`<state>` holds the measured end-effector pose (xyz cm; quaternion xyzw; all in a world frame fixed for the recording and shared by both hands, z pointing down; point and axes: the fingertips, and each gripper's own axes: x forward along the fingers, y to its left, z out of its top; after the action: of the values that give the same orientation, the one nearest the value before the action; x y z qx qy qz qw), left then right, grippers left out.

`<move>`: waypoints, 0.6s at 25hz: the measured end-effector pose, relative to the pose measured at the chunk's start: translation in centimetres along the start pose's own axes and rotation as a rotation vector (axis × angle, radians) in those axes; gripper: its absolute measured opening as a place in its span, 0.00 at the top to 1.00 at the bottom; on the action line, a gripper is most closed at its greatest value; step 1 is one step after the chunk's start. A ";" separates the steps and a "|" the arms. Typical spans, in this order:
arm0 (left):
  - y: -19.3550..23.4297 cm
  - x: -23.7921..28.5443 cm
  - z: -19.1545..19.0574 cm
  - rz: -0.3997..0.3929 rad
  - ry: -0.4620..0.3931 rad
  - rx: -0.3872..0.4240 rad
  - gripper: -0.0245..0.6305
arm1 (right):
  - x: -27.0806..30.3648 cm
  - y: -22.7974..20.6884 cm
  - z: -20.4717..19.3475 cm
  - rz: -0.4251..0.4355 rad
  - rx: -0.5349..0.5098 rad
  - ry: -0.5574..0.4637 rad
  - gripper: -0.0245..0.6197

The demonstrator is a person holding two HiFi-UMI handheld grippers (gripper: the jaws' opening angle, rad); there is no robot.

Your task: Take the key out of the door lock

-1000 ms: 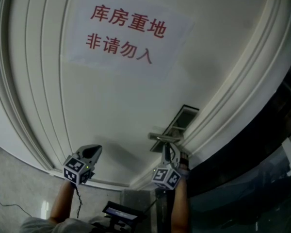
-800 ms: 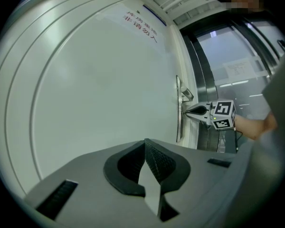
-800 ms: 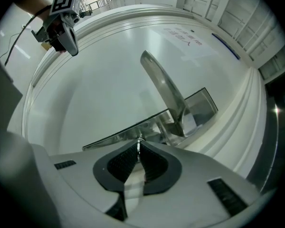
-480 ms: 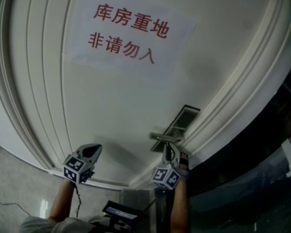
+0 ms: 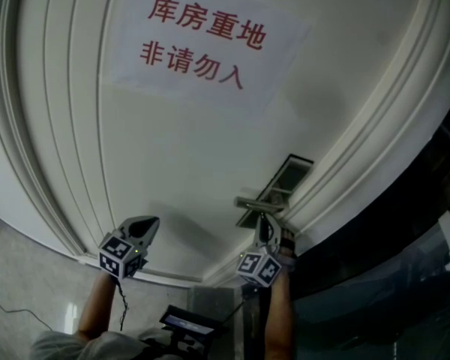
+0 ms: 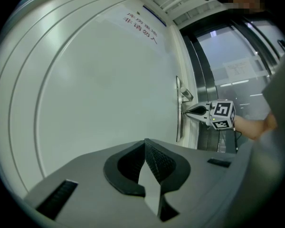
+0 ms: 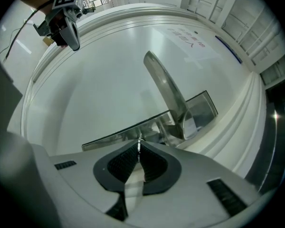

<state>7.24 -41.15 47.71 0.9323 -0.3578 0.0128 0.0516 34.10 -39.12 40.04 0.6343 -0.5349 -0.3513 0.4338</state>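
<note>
On the big white door (image 5: pixel 172 148), near its right edge, a long shiny steel lock plate (image 7: pixel 109 137) runs along the door. A silver metal door handle (image 7: pixel 166 87) sticks out from this plate. The right gripper (image 5: pixel 264 223) points at the plate, just beside the handle. In the right gripper view, a thin silver metal key (image 7: pixel 139 145) sits right between the tips of its two black jaws. The jaws are closing, and their bumpy pads press on the flat sides of the key. Only the thin edge of the key shows, standing up in the tight gap at the jaw tips. The far end of the key meets the lock plate, so the key is in the lock.

The left gripper (image 5: pixel 146 225) is well apart from the lock, further left in front of the plain part of the door. Its jaws are together at the tips and there is nothing between them.

Higher up on the door there is a white paper sign with red letters (image 5: pixel 202 43)
</note>
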 end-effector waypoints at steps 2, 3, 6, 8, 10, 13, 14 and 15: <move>-0.1 -0.2 -0.1 0.001 0.000 -0.002 0.95 | -0.1 0.1 0.0 0.002 -0.018 0.003 0.93; -0.2 -0.2 -0.1 0.000 -0.001 -0.002 0.95 | -0.1 0.1 0.0 0.003 -0.023 0.004 0.93; -0.2 -0.3 0.0 0.000 -0.002 -0.001 0.95 | -0.1 0.1 0.0 0.006 -0.035 0.009 0.93; -0.3 -0.3 0.0 0.003 -0.003 -0.003 0.95 | -0.1 0.2 0.0 0.004 -0.055 0.010 0.93; -0.3 -0.4 0.0 0.006 -0.004 -0.004 0.95 | -0.2 0.2 0.0 0.004 -0.083 0.009 0.93; -0.5 -0.4 -0.1 0.008 -0.003 -0.006 0.95 | -0.3 0.2 0.0 0.007 -0.102 0.005 0.93; -0.5 -0.4 -0.2 0.008 -0.003 -0.007 0.95 | -0.3 0.2 0.0 0.009 -0.105 0.004 0.93; -0.5 -0.4 -0.2 0.008 -0.003 -0.008 0.95 | -0.3 0.2 0.0 0.011 -0.109 0.002 0.93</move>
<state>7.32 -40.50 47.86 0.9307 -0.3616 0.0102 0.0545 33.95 -38.84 40.25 0.6071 -0.5179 -0.3769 0.4702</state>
